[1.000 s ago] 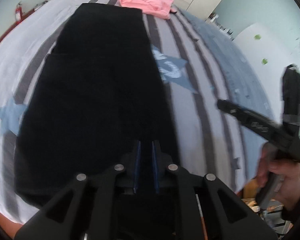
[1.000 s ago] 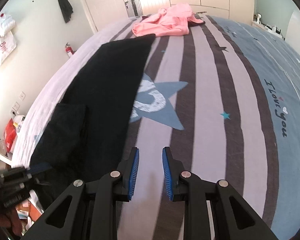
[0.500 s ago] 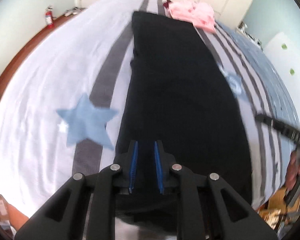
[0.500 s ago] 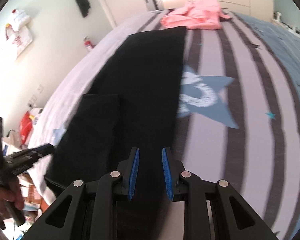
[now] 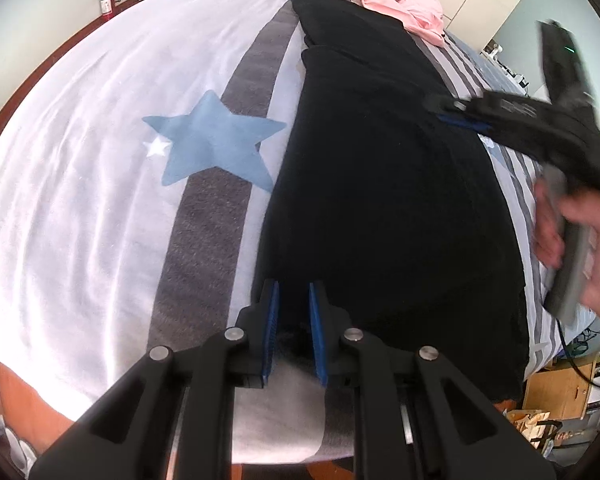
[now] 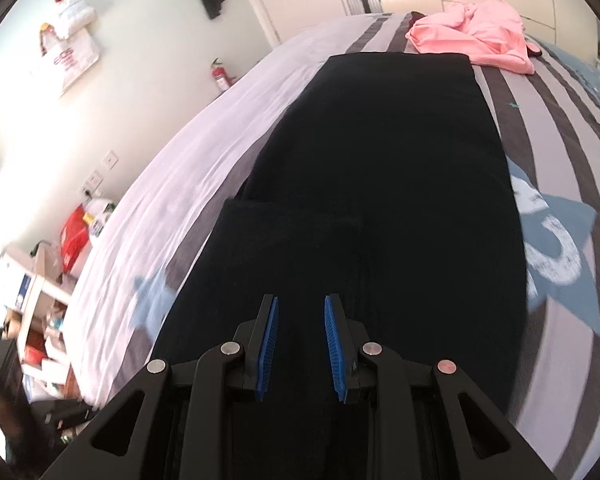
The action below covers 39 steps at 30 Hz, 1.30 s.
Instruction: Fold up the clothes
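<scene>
From the left wrist, the black garment (image 5: 384, 184) lies lengthwise on the striped bedsheet (image 5: 100, 160). The left gripper (image 5: 293, 312) sits at its near hem, jaws narrowly apart, gripping nothing. The right gripper (image 5: 452, 110) hovers over the garment's right edge.

From the right wrist, the right gripper (image 6: 300, 332) stands parted over the garment (image 6: 380, 184); pink clothing (image 6: 476, 40) lies beyond its far end.
</scene>
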{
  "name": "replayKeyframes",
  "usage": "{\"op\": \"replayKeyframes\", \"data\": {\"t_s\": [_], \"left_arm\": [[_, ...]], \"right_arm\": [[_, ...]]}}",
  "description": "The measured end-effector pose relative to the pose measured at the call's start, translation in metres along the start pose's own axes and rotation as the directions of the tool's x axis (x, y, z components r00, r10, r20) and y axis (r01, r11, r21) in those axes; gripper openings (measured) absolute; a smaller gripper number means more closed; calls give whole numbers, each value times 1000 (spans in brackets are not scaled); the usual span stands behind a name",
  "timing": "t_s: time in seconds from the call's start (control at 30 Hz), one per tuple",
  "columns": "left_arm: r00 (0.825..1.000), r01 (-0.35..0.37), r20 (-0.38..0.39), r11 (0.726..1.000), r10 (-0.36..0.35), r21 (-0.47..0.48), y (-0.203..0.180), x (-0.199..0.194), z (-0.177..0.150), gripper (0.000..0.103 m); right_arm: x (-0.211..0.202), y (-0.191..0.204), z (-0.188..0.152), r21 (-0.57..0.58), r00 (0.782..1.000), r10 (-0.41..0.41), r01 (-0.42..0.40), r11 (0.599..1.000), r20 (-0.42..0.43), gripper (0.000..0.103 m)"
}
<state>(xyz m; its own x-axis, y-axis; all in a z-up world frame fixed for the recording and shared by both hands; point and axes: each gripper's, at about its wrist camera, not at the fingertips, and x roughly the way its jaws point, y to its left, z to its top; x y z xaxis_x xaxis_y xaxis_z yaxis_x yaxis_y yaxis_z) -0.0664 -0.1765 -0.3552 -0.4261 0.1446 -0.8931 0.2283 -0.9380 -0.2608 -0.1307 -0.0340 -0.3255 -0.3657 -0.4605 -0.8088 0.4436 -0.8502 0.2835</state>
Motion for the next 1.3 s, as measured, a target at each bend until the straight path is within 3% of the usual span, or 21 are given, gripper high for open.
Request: {"op": "replayKeyframes", "data": {"t_s": [0.13, 0.27, 0.63, 0.77, 0.87, 1.03, 1.17, 1.3], "left_arm": [[999, 28, 31, 999, -27, -45, -3, -14, 25, 13], [989, 69, 132, 997, -66, -18, -7, -22, 72, 14], [988, 79, 119, 987, -96, 138, -34, 62, 144, 13], [989, 78, 107, 977, -101, 196, -44, 94, 167, 2], [989, 66, 116, 973, -93, 221, -44, 92, 168, 2], [985, 65, 149, 988, -87, 142, -33, 77, 177, 2], [978, 82, 177, 987, -107, 141, -36, 64, 184, 3], [981, 100, 146, 980, -125, 170, -43, 74, 184, 3]], "right_arm": [[31, -15, 8, 26, 997, -72, 72, 997, -36, 22], [39, -27, 6, 52, 998, -56, 57, 997, -27, 22], [33, -35, 11, 109, 997, -71, 71, 992, 4, 24], [36, -41, 15, 117, 996, -89, 87, 989, 12, 24], [41, -43, 19, 108, 994, -108, 105, 989, 19, 24], [37, -58, 26, 147, 989, -143, 136, 980, 38, 24], [23, -56, 25, 133, 988, -145, 136, 982, 57, 24], [8, -32, 18, 47, 996, -43, 39, 998, 80, 24]]}}
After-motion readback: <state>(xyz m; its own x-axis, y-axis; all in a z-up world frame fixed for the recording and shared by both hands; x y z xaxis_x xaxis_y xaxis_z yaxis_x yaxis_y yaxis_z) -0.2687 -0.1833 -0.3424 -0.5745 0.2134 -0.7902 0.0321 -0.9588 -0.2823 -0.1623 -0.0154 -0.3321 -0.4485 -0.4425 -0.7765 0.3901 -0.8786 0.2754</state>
